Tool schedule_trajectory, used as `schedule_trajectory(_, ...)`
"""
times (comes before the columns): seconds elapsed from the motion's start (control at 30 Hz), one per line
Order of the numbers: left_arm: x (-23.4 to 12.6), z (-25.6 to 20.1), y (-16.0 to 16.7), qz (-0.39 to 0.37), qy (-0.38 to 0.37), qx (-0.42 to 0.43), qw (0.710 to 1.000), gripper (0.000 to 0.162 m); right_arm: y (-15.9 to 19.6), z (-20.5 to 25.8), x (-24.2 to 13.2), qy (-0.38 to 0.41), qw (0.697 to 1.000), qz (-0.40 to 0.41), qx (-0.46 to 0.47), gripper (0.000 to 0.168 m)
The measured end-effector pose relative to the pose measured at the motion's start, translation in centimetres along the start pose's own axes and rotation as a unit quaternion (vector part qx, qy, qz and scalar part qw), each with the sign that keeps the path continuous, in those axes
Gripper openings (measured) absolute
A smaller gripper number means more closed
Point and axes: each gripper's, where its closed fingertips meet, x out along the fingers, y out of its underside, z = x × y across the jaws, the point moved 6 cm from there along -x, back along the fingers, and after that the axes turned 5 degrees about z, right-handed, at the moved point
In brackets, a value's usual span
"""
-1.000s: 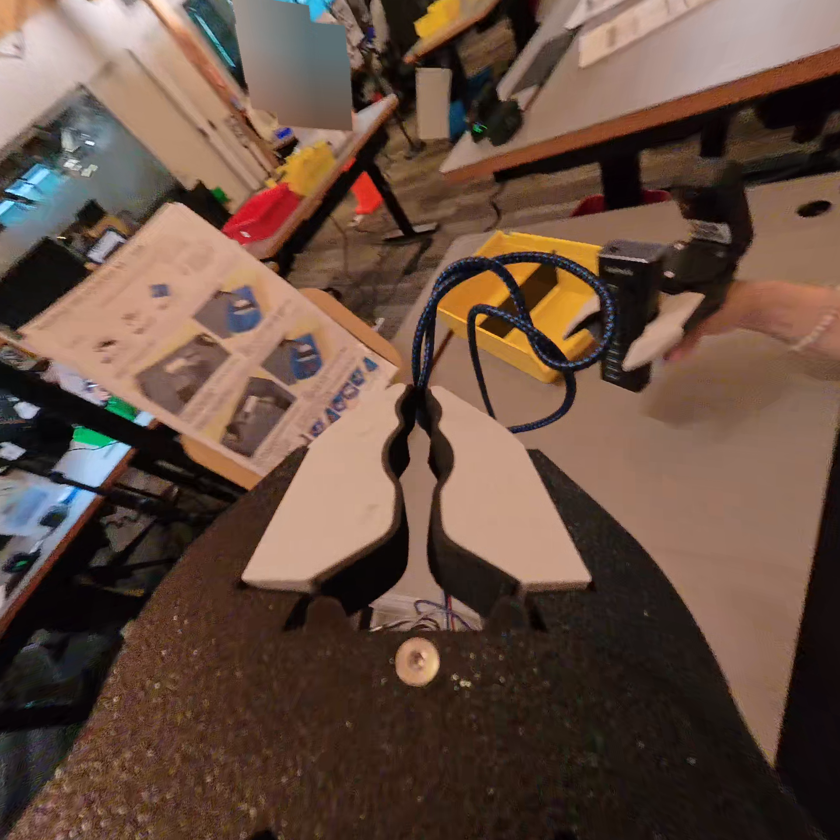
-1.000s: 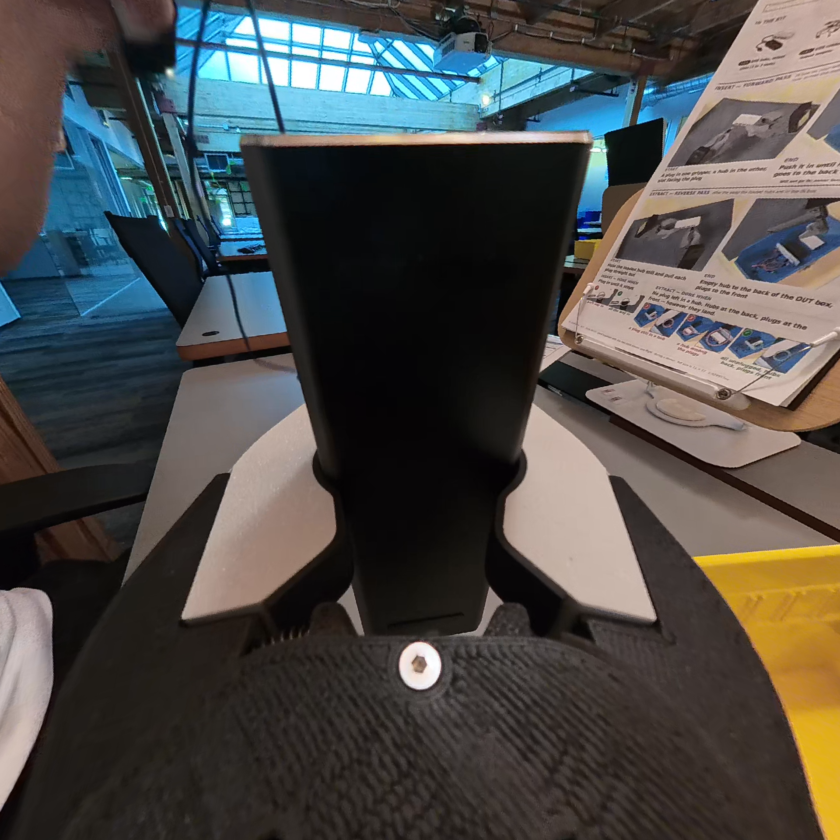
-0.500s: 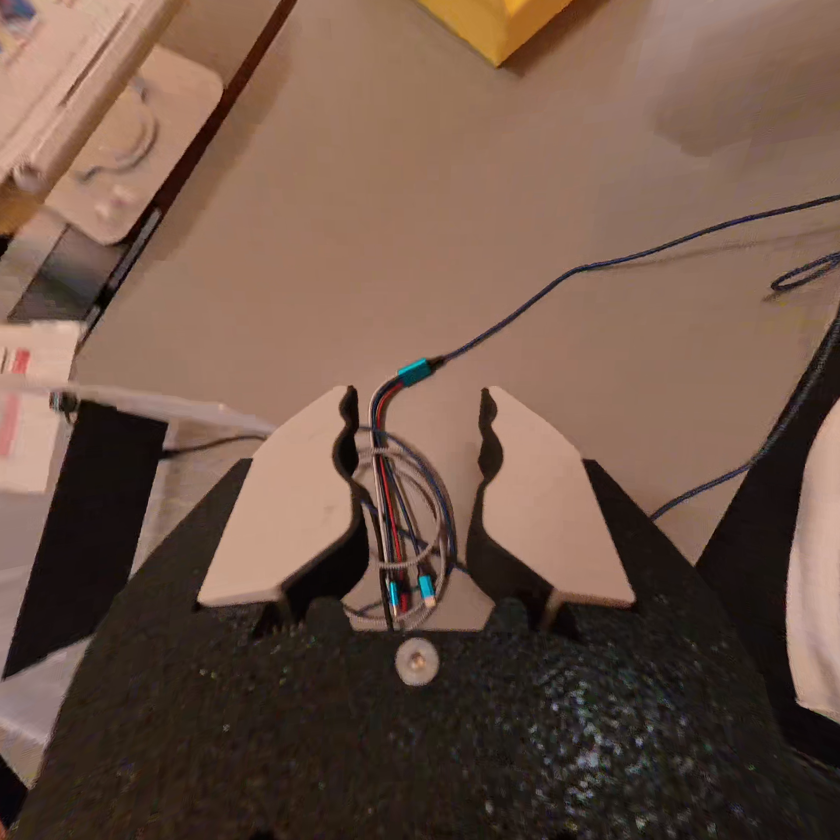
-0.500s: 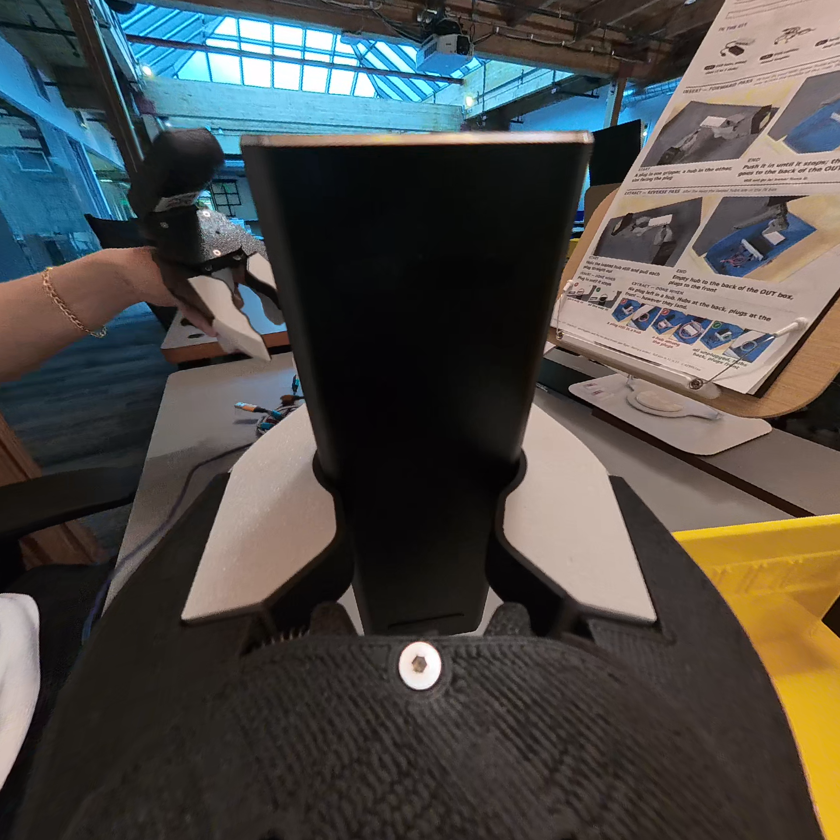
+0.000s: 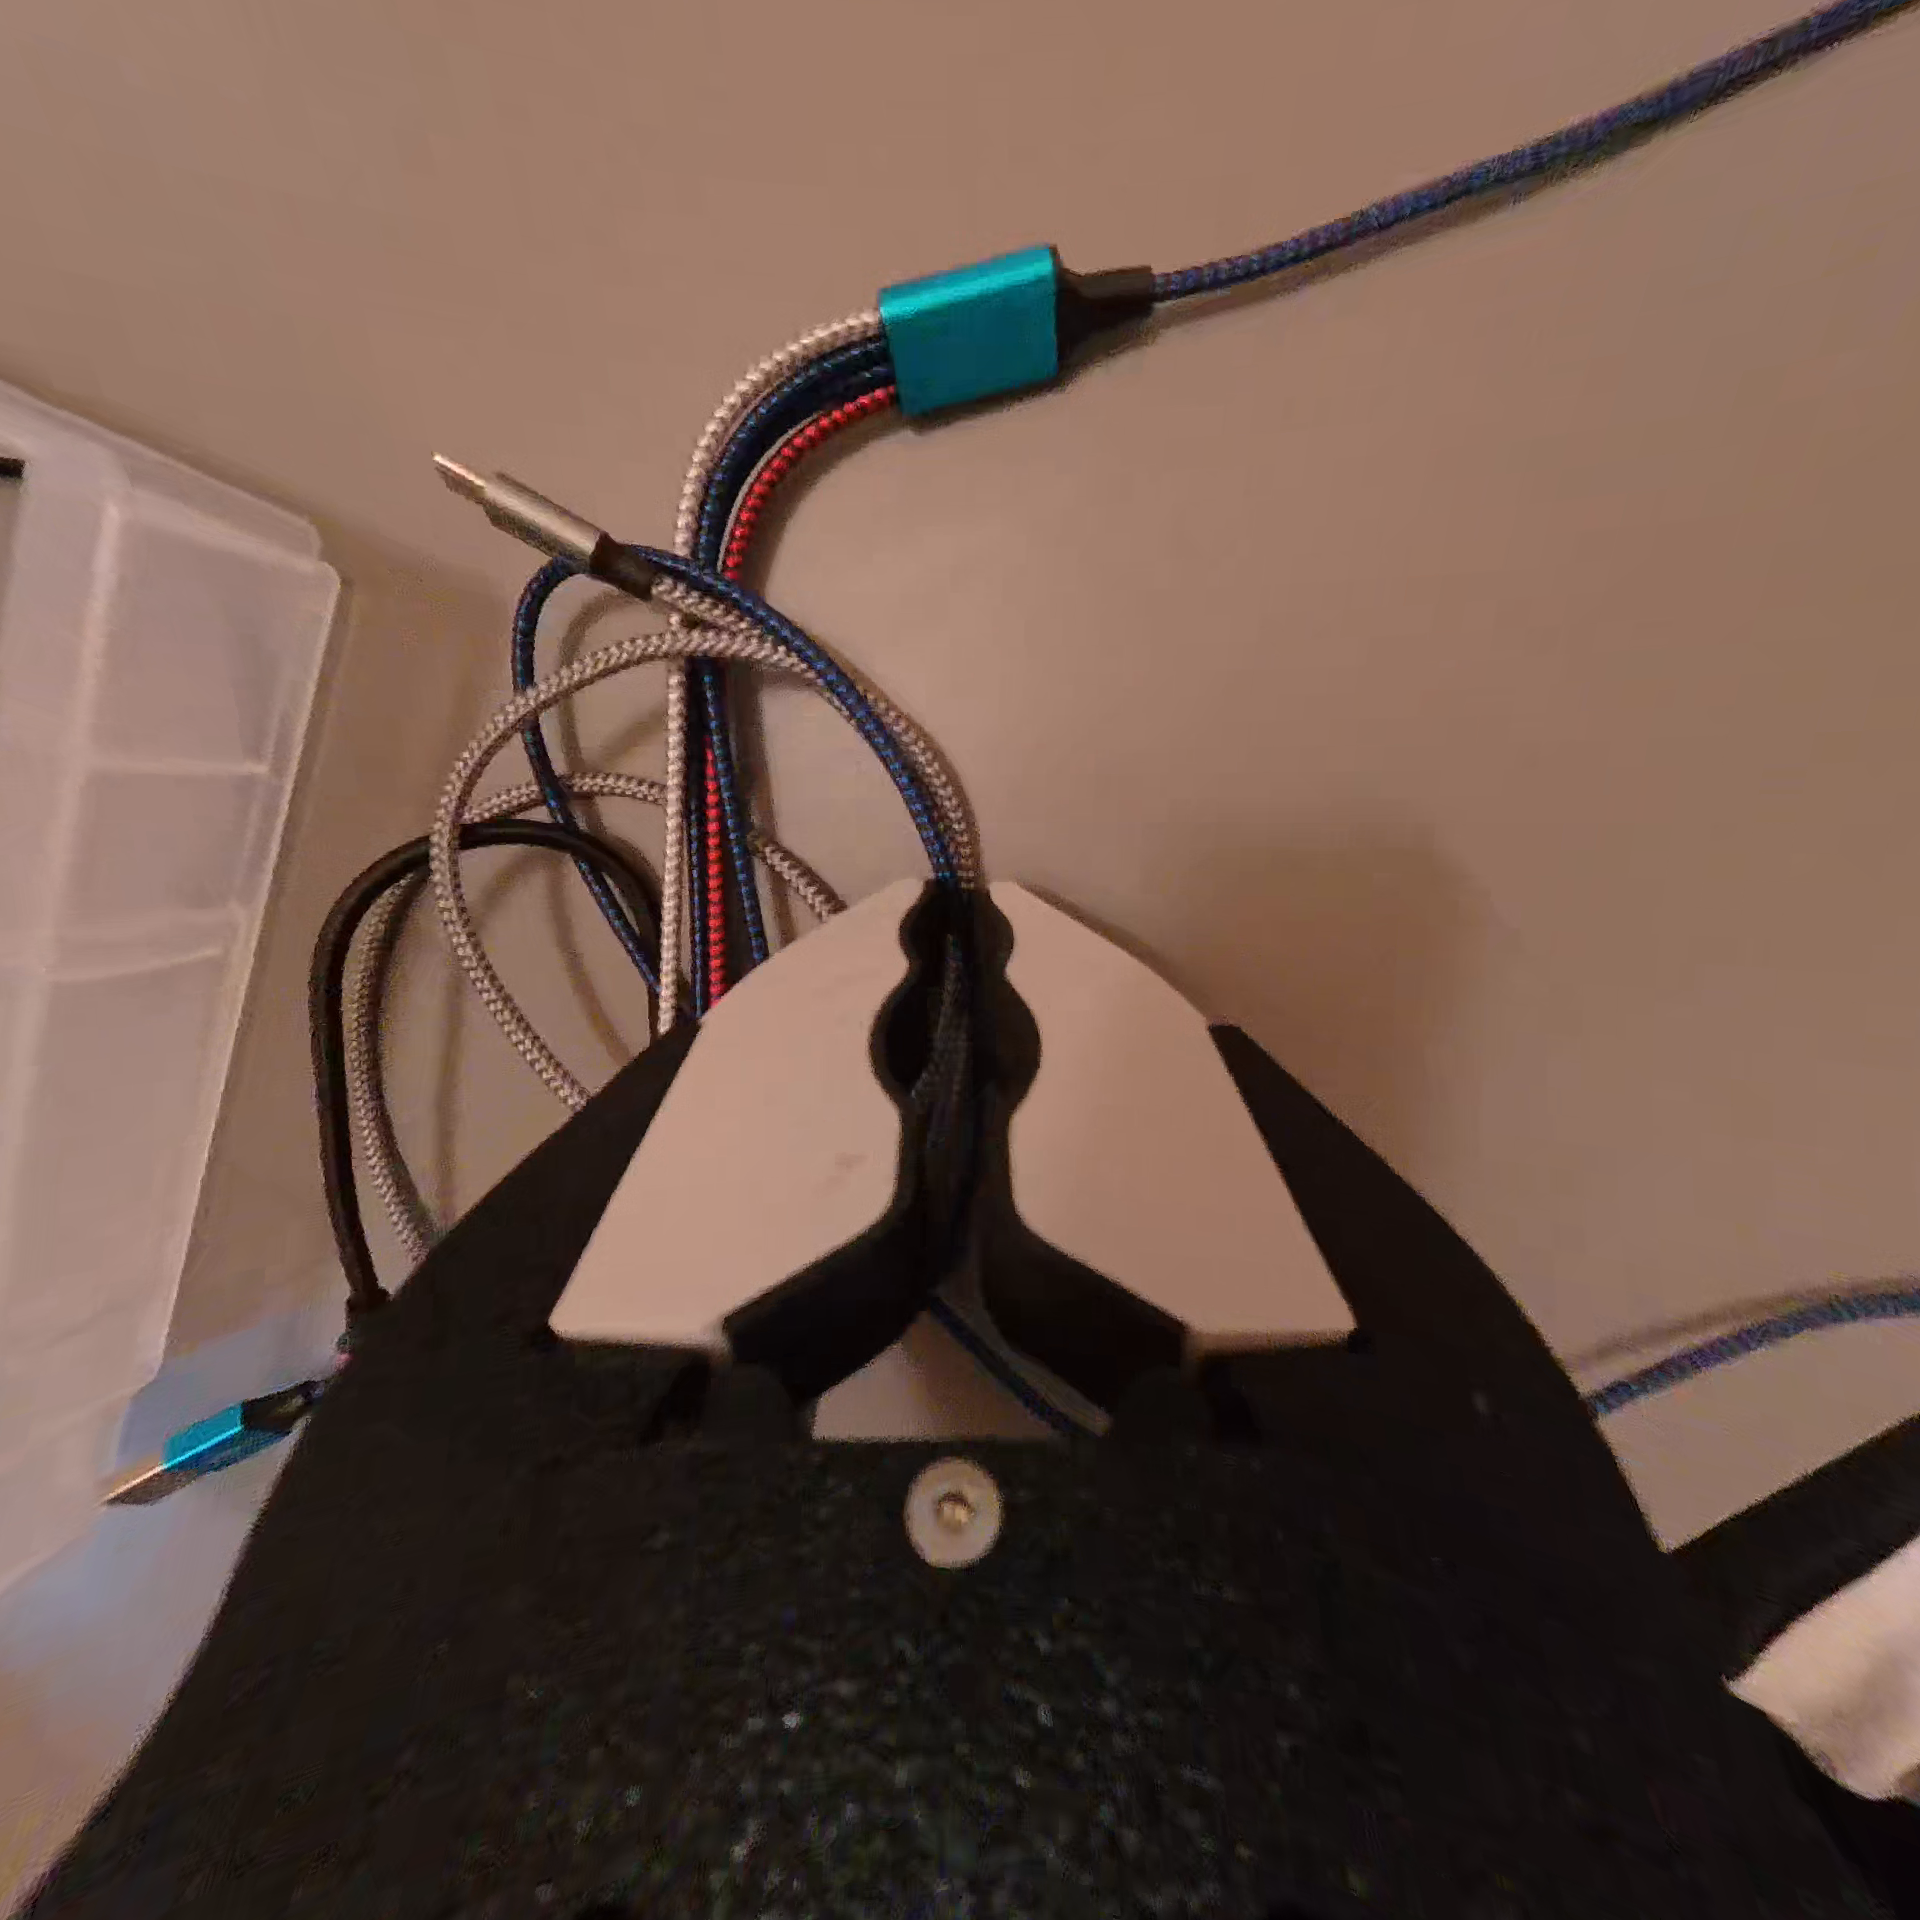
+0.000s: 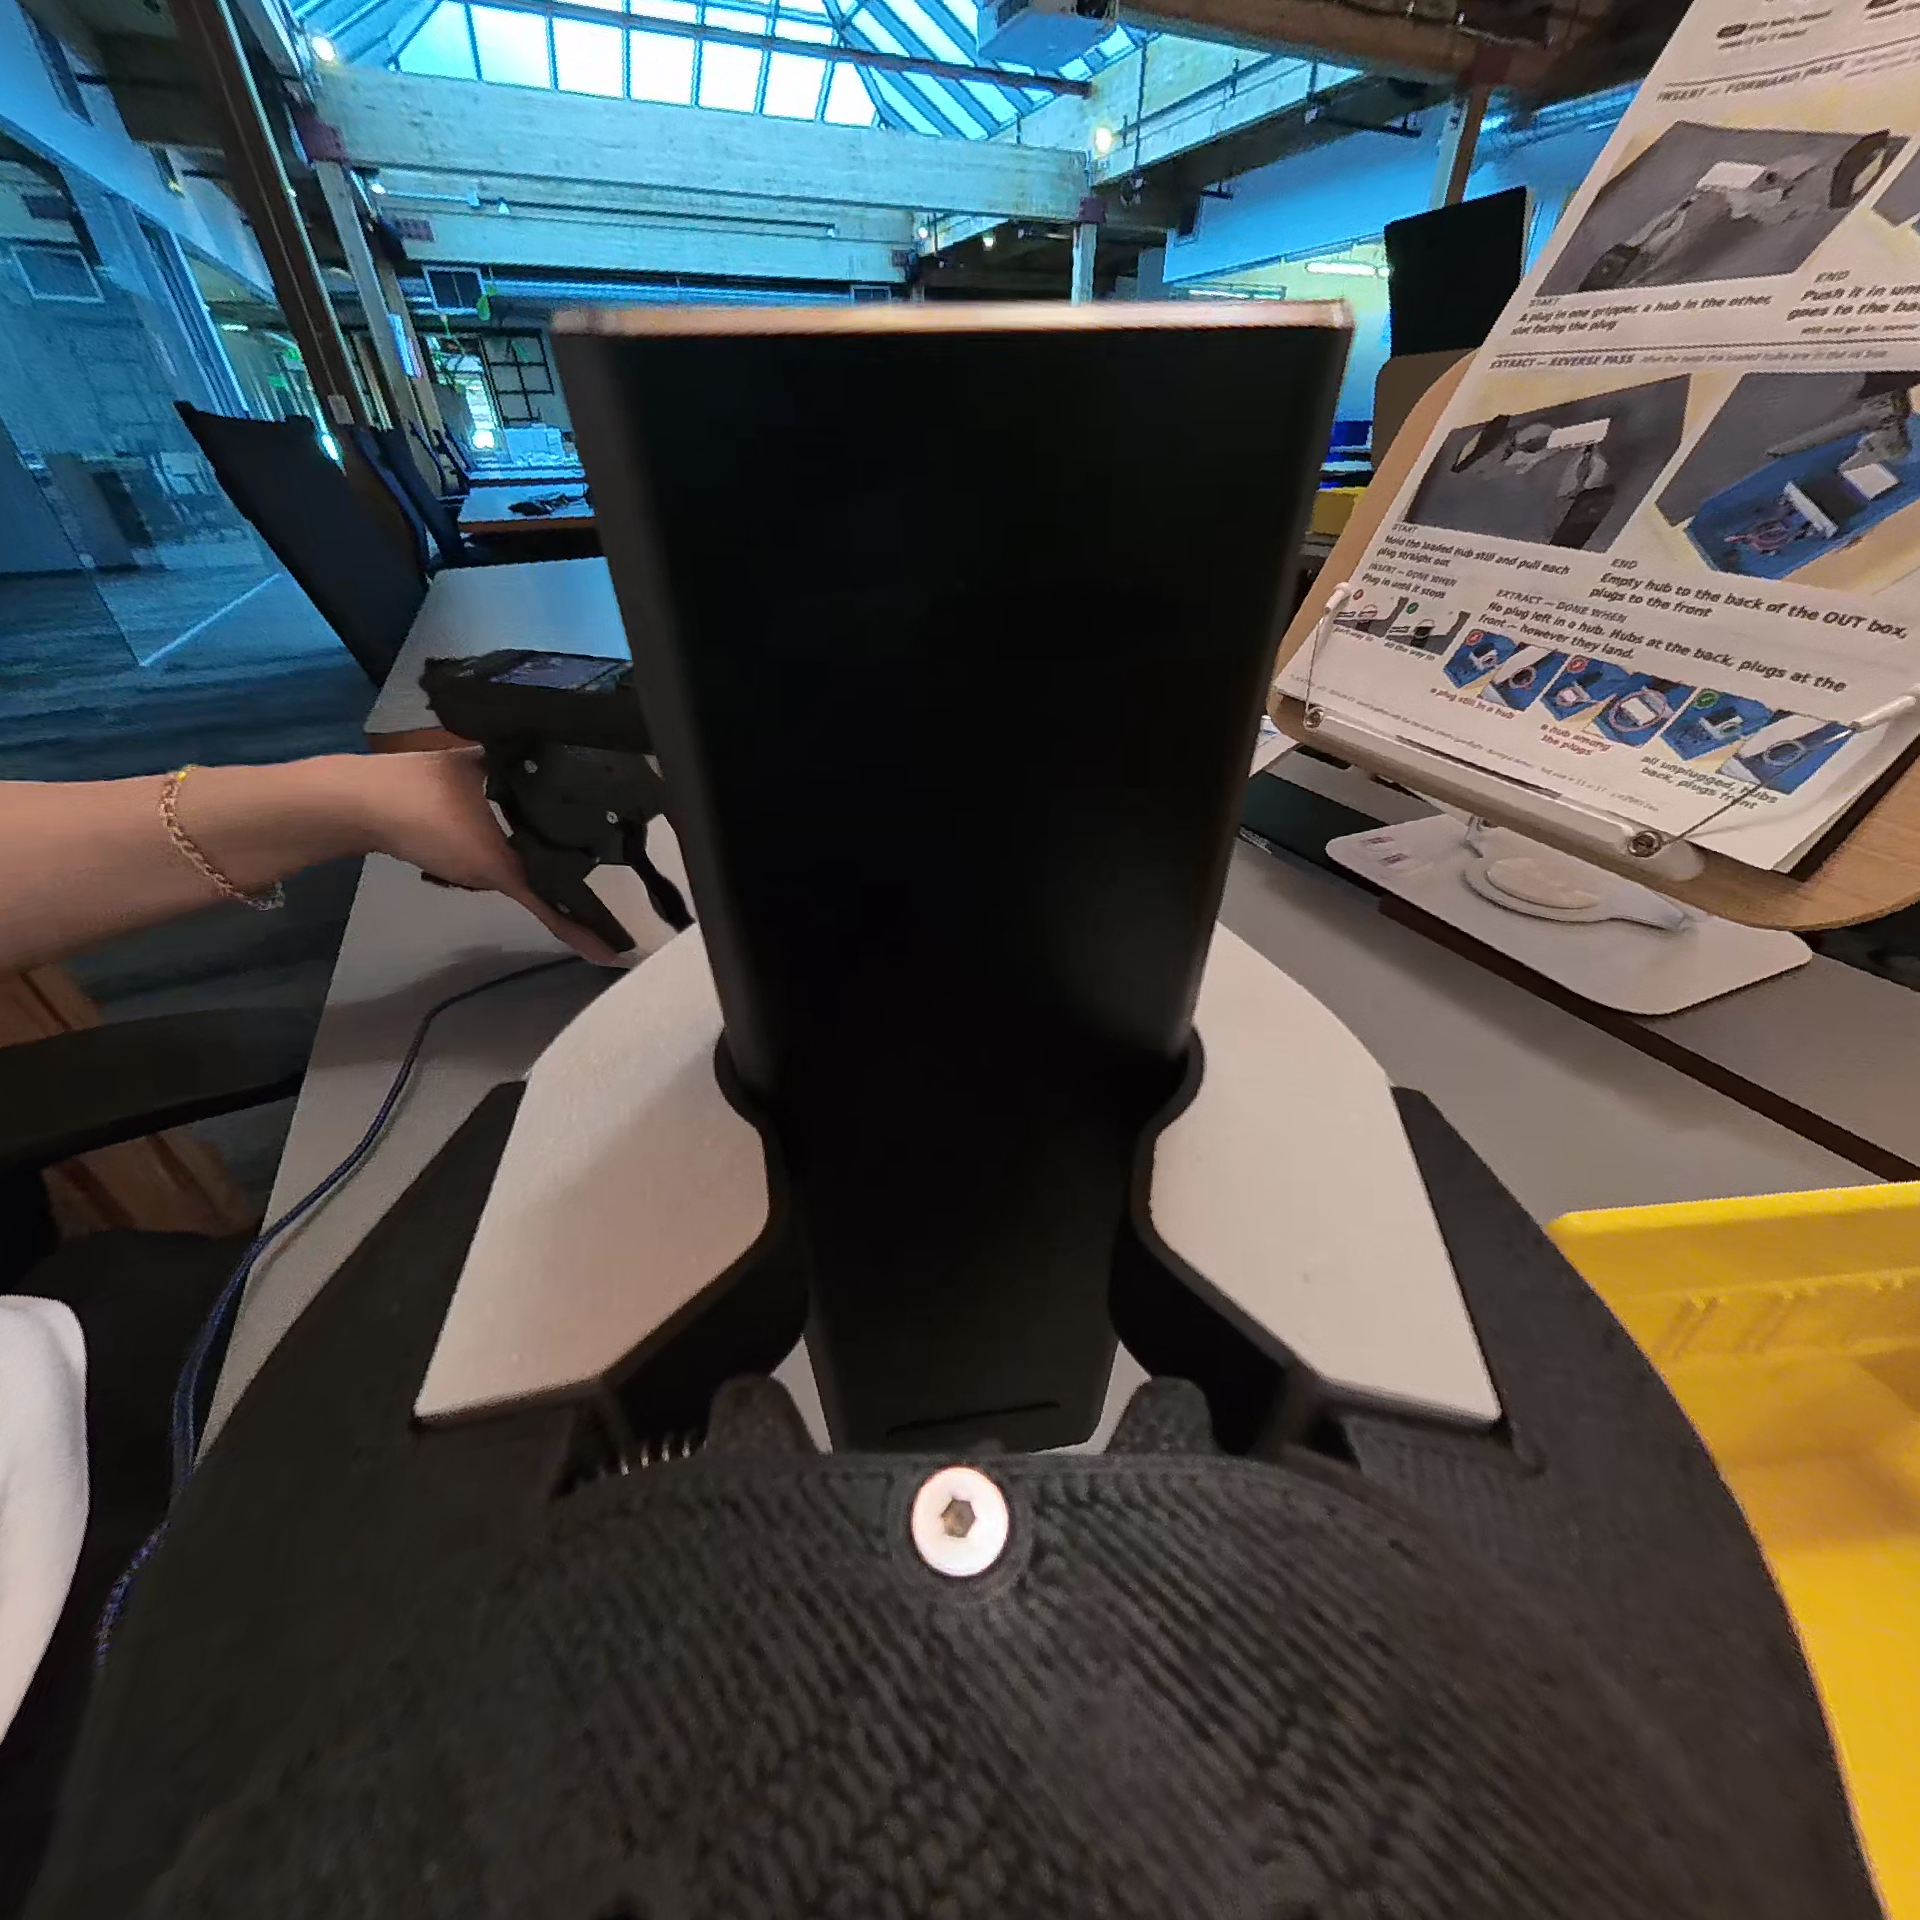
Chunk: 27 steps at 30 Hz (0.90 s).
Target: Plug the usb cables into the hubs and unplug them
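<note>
USB cables (image 5: 727,748): a tangle of braided leads, grey, blue, red and one black, lying on the tan surface (image 5: 1403,675); several fan out of a teal splitter block (image 5: 971,330).
Left gripper (image 5: 954,914): clenched on a blue and grey braided strand at the fingertips, tips down at the surface.
Hub (image 6: 951,831): a long black bar, clamped low in the right gripper (image 6: 961,1081) and standing upright, its port face hidden from this camera.
Handling, cable: probably light and floppy; a grip on the cord gives no control of the plug.
Better hold: likely the rigid shell, such as the silver plug (image 5: 530,511) or the teal plug (image 5: 213,1444).
Handling, hub: seems stiff and smooth-sided, so it may slip under push.
</note>
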Motion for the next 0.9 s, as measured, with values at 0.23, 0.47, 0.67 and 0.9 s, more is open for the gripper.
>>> schedule_trajectory(0.23,-7.6,1.6,-1.8,-0.150,0.152,-0.031,0.976,0.003,0.2,-0.5,-0.4,0.003,1.000,-0.003,0.008,0.073)
schedule_trajectory(0.47,-15.0,2.1,-3.9,-0.312,0.221,-0.015,0.924,0.003,0.2,-0.6,-0.4,0.004,1.000,-0.002,0.006,0.073)
schedule_trajectory(0.67,-10.9,2.9,-5.6,-0.279,0.093,-0.012,0.956,0.002,0.1,-0.5,-0.6,0.006,1.000,-0.003,0.004,0.077)
schedule_trajectory(0.9,-12.6,1.3,-7.8,-0.282,0.076,0.015,0.956,0.002,-0.2,-0.8,-1.2,0.014,1.000,-0.006,-0.001,0.073)
